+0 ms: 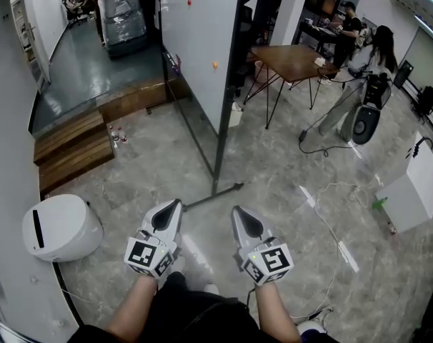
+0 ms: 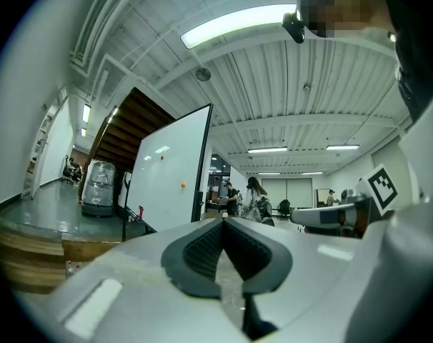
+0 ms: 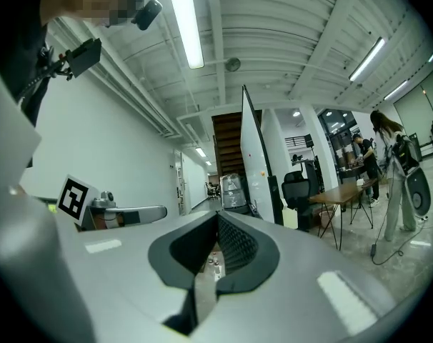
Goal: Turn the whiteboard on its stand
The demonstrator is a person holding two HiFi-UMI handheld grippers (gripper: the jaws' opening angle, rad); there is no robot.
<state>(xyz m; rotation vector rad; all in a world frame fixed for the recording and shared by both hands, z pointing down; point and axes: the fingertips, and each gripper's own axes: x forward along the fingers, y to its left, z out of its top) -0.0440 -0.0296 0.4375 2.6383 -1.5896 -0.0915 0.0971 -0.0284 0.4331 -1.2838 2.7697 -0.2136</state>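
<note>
While the left tongs (image 1: 176, 204) and right tongs (image 1: 236, 210) are closed on nothing, the whiteboard (image 1: 196, 52) stands upright on its stand (image 1: 215, 189), edge-on to them, long axis running away.

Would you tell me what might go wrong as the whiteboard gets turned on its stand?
The whiteboard stands close to the wooden platform and the wooden table, so a swinging edge may strike either. The stand's floor bar juts out in front, a possible trip hazard.

whiteboard (image 1: 198, 48) is white, black-framed; left hand-held gripper (image 1: 175, 204) and right hand-held gripper (image 1: 236, 210) are grey with black-and-white square markers; floor (image 1: 274, 170) marbled grey.
</note>
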